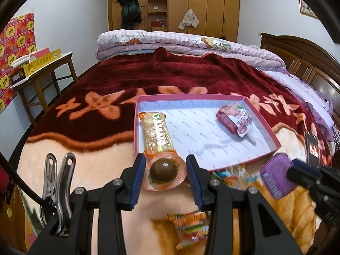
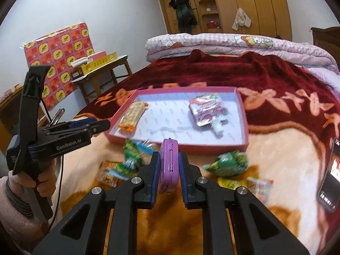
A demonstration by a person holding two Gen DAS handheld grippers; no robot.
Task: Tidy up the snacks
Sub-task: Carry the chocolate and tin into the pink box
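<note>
From your left wrist view, your left gripper (image 1: 165,175) is closed part-way on a round clear plastic cup holding a dark brown ball (image 1: 164,172), its blue pads pressing the cup's rim on either side. The shallow pink cardboard box with a white lining (image 1: 274,137) lies straight ahead, just beyond the cup, so your left hand is the nearer one to it. Inside it lie a long gold-wrapped bar (image 1: 156,132) at the left wall and a purple-and-white pouch (image 1: 233,120) toward the right.

From your right wrist view, your right gripper (image 2: 168,171) is nearly closed on a flat purple hinged tin (image 2: 169,166), held on edge with its long axis pointing ahead toward the box (image 2: 245,125). Loose green and yellow snack packets (image 2: 228,163) lie on the blanket-covered bed (image 2: 276,155) between this gripper and the box's near wall.
</note>
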